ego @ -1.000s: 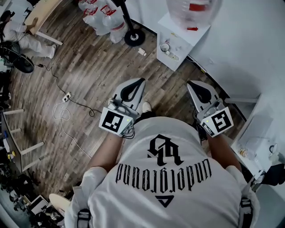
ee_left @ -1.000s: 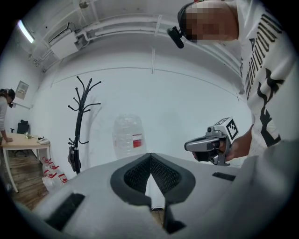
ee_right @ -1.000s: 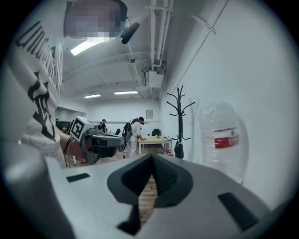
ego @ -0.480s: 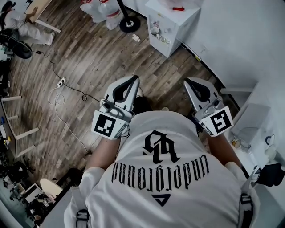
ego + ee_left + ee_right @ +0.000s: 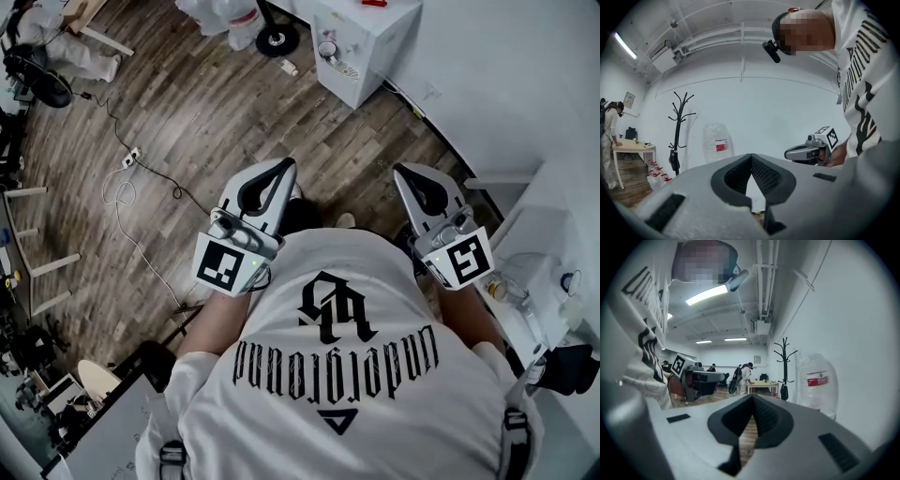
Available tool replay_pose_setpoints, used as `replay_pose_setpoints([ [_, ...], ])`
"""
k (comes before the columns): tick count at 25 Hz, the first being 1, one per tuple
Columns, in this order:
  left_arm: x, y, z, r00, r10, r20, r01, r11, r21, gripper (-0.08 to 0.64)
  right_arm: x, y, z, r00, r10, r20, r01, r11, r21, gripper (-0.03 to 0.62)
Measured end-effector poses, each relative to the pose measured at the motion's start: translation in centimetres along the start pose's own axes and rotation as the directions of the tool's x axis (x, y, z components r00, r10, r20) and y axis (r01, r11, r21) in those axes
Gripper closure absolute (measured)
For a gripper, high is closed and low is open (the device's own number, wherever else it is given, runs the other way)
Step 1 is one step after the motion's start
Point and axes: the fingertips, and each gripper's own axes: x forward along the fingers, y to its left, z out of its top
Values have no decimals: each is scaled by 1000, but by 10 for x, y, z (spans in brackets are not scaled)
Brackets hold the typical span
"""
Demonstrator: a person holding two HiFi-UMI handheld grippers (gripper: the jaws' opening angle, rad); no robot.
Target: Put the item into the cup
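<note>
Wooden floor [image 5: 187, 122] lay below the person. The left gripper [image 5: 283, 169] and right gripper [image 5: 405, 172] were both closed and empty — jaws best parted only once squared to the item.

We look down on a wood-plank floor [image 5: 187, 122], where a white cable [image 5: 120, 202] loops away from a power strip [image 5: 132, 157] and a white cabinet [image 5: 380, 52] stands close to the white wall [image 5: 506, 75]. In the left gripper view we find a black coat stand [image 5: 679, 126] just left of a large clear water bottle [image 5: 717, 140]. Far left, a person [image 5: 609, 124] leans over a wooden table [image 5: 633, 146], with what look like white bags [image 5: 655, 171] on the floor nearby.
</note>
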Motion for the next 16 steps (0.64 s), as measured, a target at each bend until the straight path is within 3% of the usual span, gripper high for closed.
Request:
replay_pose_setpoints([
  [6,-9,0,6,1000,0,-24,0,999,-34,554,2,7,11,1000,-5,13,5,1000,0,588],
  [11,-13,9,8,1000,19,13,-19,1000,-11,553,6,6,12,1000,5,24,-5,1000,22,588],
  [16,-17,12,3,999,41,-16,-41,999,-20,554,7,9,10,1000,10,20,-10,1000,-1,588],
])
